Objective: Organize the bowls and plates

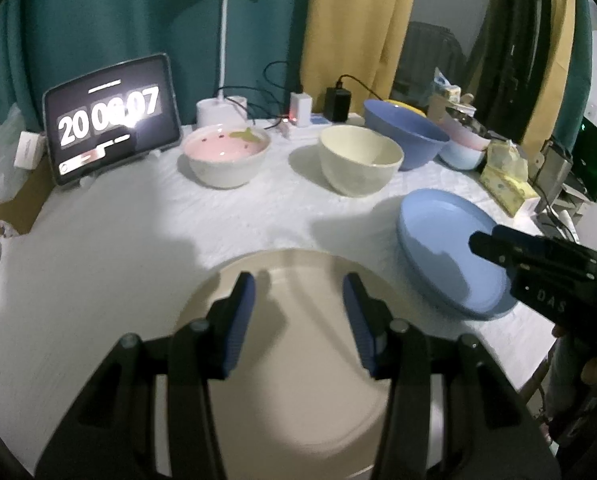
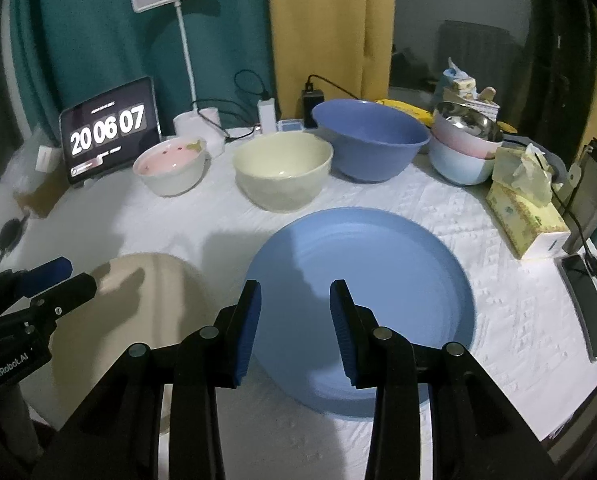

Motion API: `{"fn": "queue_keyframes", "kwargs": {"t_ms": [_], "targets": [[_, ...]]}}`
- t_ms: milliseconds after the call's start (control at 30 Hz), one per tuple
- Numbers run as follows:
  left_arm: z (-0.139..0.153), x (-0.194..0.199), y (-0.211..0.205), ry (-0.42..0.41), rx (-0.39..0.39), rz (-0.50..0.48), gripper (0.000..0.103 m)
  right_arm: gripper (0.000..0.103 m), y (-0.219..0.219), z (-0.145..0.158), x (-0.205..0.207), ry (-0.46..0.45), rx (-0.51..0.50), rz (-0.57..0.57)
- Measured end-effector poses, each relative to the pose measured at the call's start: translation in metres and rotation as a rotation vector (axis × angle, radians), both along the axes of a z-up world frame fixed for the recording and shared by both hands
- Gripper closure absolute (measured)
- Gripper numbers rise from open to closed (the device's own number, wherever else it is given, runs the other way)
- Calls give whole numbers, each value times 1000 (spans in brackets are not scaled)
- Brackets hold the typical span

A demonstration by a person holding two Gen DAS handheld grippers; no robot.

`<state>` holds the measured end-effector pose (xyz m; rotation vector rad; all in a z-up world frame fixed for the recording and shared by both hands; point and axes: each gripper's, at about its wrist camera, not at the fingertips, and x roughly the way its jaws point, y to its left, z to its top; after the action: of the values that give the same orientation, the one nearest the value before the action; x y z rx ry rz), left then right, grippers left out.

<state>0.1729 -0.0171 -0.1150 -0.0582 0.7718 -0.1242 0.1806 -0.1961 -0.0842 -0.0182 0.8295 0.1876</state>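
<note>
The tabletop point(image 2: 438, 220), spread with a white textured cloth, carries two plates at the near edge: a blue plate point(image 2: 362, 300) on the right and a beige plate point(image 1: 298, 352) on the left, lying just beside each other. Behind them a row of bowls is seen: a large blue bowl point(image 2: 370, 144), a cream bowl point(image 2: 282, 172) and a pink-lined bowl point(image 2: 170, 168). The right hand-held gripper point(image 2: 295, 328) hangs over the blue plate, jaws parted and empty; the left hand-held gripper point(image 1: 299, 320) is held likewise over the beige plate, nothing between its pads. A slip is to be feared: thin, flat rims offer little to pinch, and a plate nudged instead of gripped could be pushed off the near edge. Only the right wrist view shows the phone point(image 2: 586, 304) at the tabletop's right edge and the stacked pastel bowls point(image 2: 458, 156) clearly; the left view shows the beige plate more fully.
</note>
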Motion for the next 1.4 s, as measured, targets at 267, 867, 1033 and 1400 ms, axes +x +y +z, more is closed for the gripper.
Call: {"fn": "queue_keyframes", "kwargs": {"t_ms": [267,867,1033,1400], "targets": [[-8,-13,23,5,6,41,56,65,20,-9,-7,20,0,32],[-42,-35,64,54,38,146,55,65,60,-41,-16,97,-5,108],[-55,-37,67,86,40,155,55,65,64,-49,-15,120,-13,113],[-73,-33,67,133,42,137,55,65,67,-66,-11,164,-4,117]]}}
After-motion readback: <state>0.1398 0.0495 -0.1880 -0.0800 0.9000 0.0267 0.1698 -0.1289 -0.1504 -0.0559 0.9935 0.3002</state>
